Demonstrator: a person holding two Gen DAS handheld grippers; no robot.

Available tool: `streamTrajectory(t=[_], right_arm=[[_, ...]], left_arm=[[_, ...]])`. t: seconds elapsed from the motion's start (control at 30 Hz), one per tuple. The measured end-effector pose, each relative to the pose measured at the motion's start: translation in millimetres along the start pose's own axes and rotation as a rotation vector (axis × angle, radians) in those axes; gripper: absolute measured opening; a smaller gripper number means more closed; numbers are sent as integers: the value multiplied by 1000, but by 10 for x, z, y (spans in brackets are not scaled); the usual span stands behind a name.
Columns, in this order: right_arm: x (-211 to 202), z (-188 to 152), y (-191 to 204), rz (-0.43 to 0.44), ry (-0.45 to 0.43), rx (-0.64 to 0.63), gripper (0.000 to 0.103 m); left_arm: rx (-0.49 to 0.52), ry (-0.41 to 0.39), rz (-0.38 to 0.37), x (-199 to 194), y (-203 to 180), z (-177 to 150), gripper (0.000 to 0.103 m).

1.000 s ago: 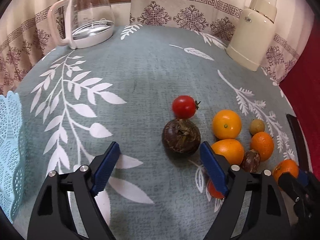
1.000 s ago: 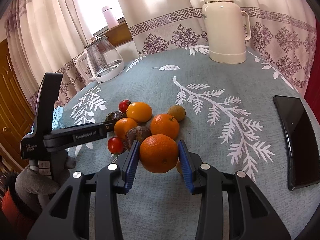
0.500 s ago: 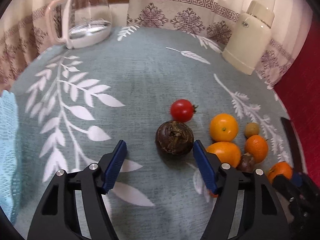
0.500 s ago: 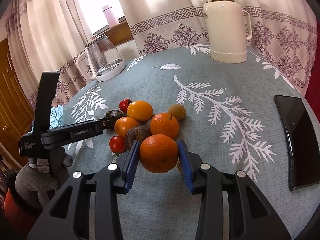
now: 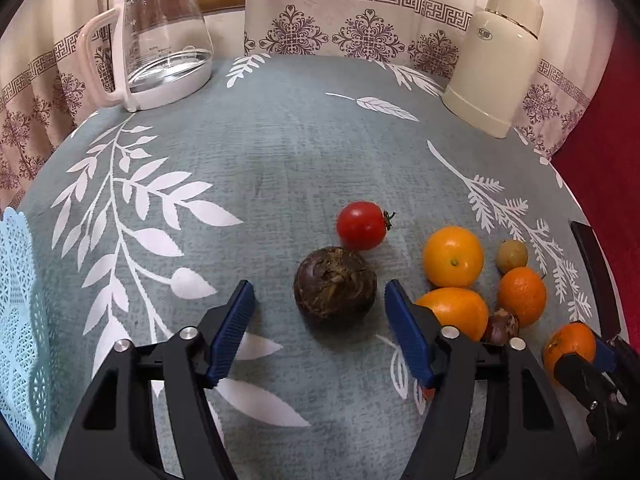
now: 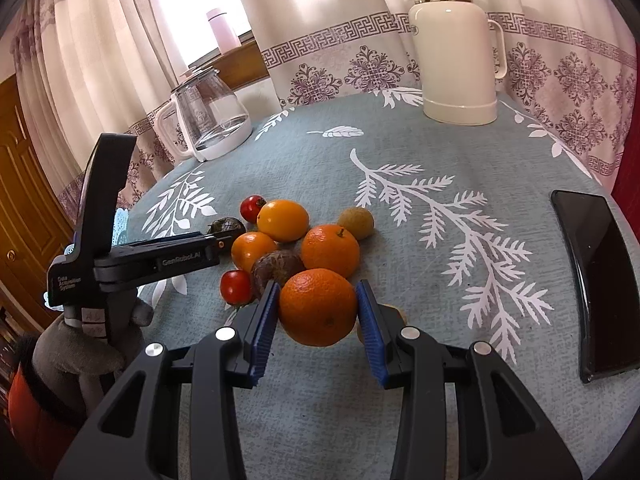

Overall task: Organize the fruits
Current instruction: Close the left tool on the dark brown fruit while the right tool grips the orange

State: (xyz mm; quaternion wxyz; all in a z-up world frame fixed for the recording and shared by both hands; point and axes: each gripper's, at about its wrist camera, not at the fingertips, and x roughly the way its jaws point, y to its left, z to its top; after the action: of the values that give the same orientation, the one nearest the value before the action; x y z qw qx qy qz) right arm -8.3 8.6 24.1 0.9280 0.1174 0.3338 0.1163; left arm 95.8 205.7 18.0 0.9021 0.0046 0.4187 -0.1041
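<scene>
The right gripper [image 6: 317, 320] is clenched on an orange [image 6: 318, 306], its blue pads pressed against both sides of the fruit, which sits at the near edge of the fruit cluster on the desk [image 6: 420, 216]. From that orange, a second orange [image 6: 330, 250] lies at 12 o'clock, a dark brown round fruit [image 6: 276, 269] at 10 o'clock, a small red tomato [image 6: 236, 286] at 9 o'clock, and a small tan fruit [image 6: 356, 222] further off toward 1 o'clock. The left gripper [image 5: 320, 326] is released, its jaws spread wide on either side of a dark purple-brown fruit [image 5: 335, 290] without touching it. A red tomato [image 5: 362, 225] sits just beyond that fruit at 1 o'clock, touching or nearly touching it. To its 3 o'clock, a yellow-orange fruit [image 5: 453, 256] and another orange fruit [image 5: 460, 310] lie close together. A glass kettle [image 5: 160, 36] stands far off at 10 o'clock, a cream thermos [image 5: 494, 60] at 2 o'clock. In the right wrist view a black phone [image 6: 592, 280] lies at 3 o'clock, well apart from the fruits.
</scene>
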Motion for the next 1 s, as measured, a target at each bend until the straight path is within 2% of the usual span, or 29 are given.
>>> streamTrajectory(t=[0.03,0.1,0.17,0.47,1.0], right_arm=[[0,3,0,0,0,1,40],[-1,-2,10,0,1,-2,40],[-3,3,8,1,0,-3,40],[-27,-1,12,2,-4,-5,40],[-69,24,11,-7,-15,-8,40]], left_arm=[[3,-5,1,-3,-6,-6,59],[18,-17,-13,-27,-37,-27,48],[31,-25,-17,-41,-65,-49,44],[-41,-81,3,-200,72,-125,44],[-108,-191,210,-796,385,-322,44]])
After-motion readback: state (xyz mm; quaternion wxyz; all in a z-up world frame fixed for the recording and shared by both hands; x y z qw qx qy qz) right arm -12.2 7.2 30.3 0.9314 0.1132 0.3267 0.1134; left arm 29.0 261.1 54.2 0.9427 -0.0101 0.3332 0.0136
